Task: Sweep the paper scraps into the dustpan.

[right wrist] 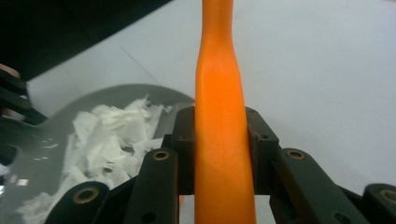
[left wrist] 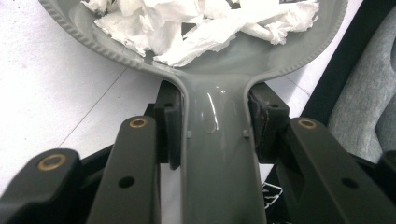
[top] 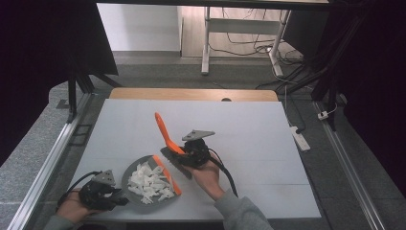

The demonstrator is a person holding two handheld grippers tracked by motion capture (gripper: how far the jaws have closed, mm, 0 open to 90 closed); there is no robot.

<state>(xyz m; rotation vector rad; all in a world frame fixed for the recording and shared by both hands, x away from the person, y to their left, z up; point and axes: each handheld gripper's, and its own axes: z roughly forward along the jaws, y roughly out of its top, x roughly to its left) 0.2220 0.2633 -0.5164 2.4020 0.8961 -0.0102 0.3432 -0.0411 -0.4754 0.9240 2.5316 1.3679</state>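
A grey dustpan [top: 128, 178] with an orange front lip lies on the white table, loaded with white paper scraps [top: 149, 182]. My left gripper [top: 106, 195] is shut on the dustpan's handle [left wrist: 217, 154], its pads [left wrist: 169, 133] pressing both sides; the scraps [left wrist: 205, 23] sit just ahead in the pan. An orange-handled brush [top: 163, 132] with dark bristles rests just right of the pan's lip. My right gripper [top: 191, 152] is shut on the brush's orange handle [right wrist: 222, 140]. In the right gripper view the pan [right wrist: 39, 156] and scraps [right wrist: 109, 135] lie at the left.
The white table top [top: 258, 143] stretches wide to the right and behind the pan. Its front edge runs close to both hands. A white power strip [top: 299, 136] lies off the table's right edge. Desk legs and cables [top: 249, 43] stand on the floor beyond.
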